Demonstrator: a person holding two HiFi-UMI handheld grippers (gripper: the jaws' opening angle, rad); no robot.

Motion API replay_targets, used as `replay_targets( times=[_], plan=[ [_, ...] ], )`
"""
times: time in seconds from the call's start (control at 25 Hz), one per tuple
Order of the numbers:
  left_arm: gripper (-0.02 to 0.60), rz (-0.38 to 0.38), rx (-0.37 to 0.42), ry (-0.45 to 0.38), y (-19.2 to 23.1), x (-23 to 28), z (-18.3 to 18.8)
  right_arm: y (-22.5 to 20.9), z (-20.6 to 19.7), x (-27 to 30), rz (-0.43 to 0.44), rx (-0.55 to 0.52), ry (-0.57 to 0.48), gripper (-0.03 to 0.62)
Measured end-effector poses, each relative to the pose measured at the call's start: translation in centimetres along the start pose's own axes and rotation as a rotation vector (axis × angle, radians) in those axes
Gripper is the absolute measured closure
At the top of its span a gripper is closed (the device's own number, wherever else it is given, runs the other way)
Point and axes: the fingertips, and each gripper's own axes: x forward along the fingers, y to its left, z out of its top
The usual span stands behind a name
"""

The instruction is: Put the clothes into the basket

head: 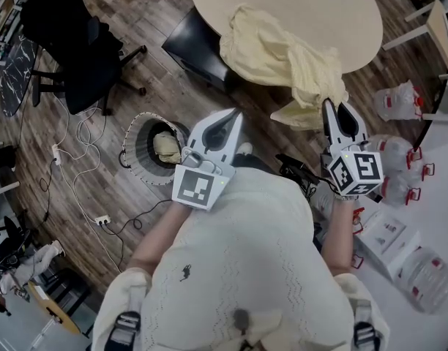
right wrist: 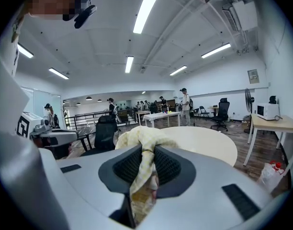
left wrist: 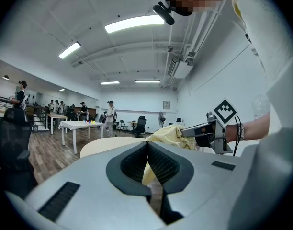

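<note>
While the R gripper (right wrist: 142,153) has its jaws pinched on a fold of the yellow shirt (right wrist: 137,134), the L gripper (left wrist: 147,151) has jaws together w/ nothing btwn them. Most of the shirt lies heaped on the round table (head: 341,6). Floor basket (head: 132,134) already holds one pale cloth (head: 167,146). Approx. partway, I'd say: shirt not yet carried over & dropped in.

I lose the far side of the table (head: 290,6) where the head view's top edge cuts it off. The yellow cloth (head: 271,53) swallows the tips of the right gripper (head: 337,108), and in that gripper's own view the fabric fills the gap between its jaws. A pale bundle (head: 168,147) lies in the basket (head: 133,134), too crumpled for me to name. The people (right wrist: 186,104) far back are too small to make out.
</note>
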Motion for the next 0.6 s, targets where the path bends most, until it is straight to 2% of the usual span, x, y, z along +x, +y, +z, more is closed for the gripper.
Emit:
replay_targets(
  times=[0.24,0.6],
  plan=[
    [0.561,0.015,-0.003,-0.006,-0.2,-0.8,0.1,1.6,1.7,-1.4,0.035,0.026,-0.045,0.516],
    [0.561,0.016,0.001,-0.018,-0.7,-1.5,0.6,4.2,4.0,-3.0,0.084,0.001,-0.096,0.516]
  ],
)
